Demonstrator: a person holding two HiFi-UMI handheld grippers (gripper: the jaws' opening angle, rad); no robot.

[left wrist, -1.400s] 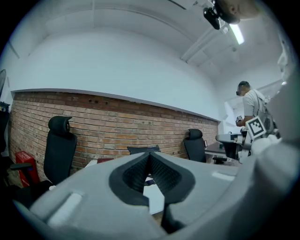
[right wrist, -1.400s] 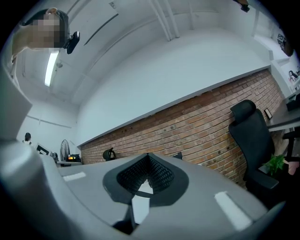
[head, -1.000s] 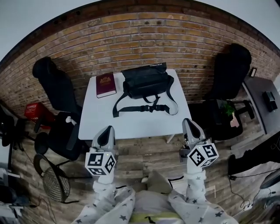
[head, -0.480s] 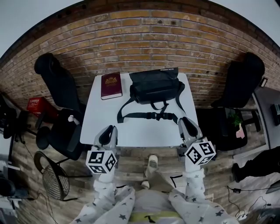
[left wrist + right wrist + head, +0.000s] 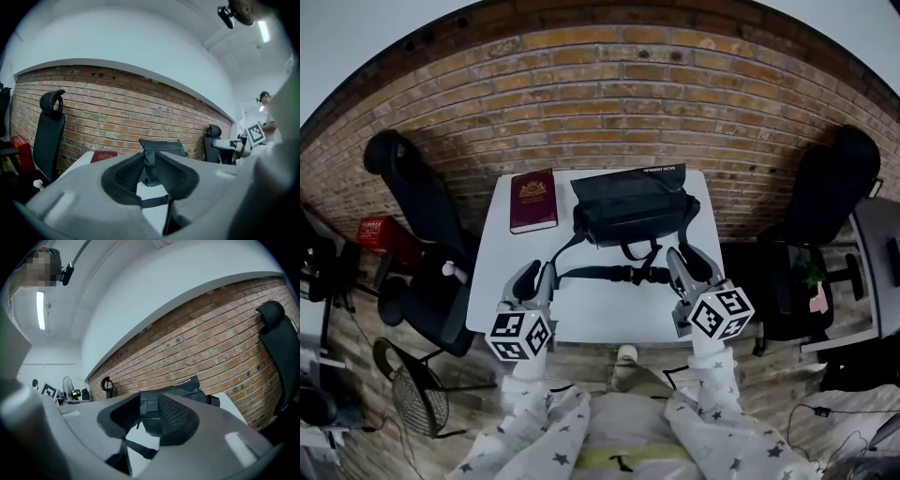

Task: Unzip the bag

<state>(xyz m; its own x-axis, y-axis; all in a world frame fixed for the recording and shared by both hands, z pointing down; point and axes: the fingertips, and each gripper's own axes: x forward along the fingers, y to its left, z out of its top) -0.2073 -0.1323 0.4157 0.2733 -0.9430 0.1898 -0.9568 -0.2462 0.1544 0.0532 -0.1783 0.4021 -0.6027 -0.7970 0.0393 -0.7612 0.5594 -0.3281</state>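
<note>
The black bag (image 5: 633, 202) is seen lying at the far side of the white table (image 5: 600, 314), close to the brick wall, with a dark red book (image 5: 532, 200) just beside it on the left and its strap (image 5: 609, 274) trailed forward across the tabletop. The left gripper (image 5: 537, 278) and the right gripper (image 5: 689, 264) are held over the near part of the table, short of the bag's body. The jaws of both have just been opening and nothing is caught between either pair, the right pair being parted more widely. The bag is judged to be soft and light, of limp fabric likely to crumple and slide on the smooth top if pulled at one point only. It is therefore best pinned by the fabric near one end of the zip while the pull tab is pinched by the other gripper. The tab itself cannot be made out with certainty.
</note>
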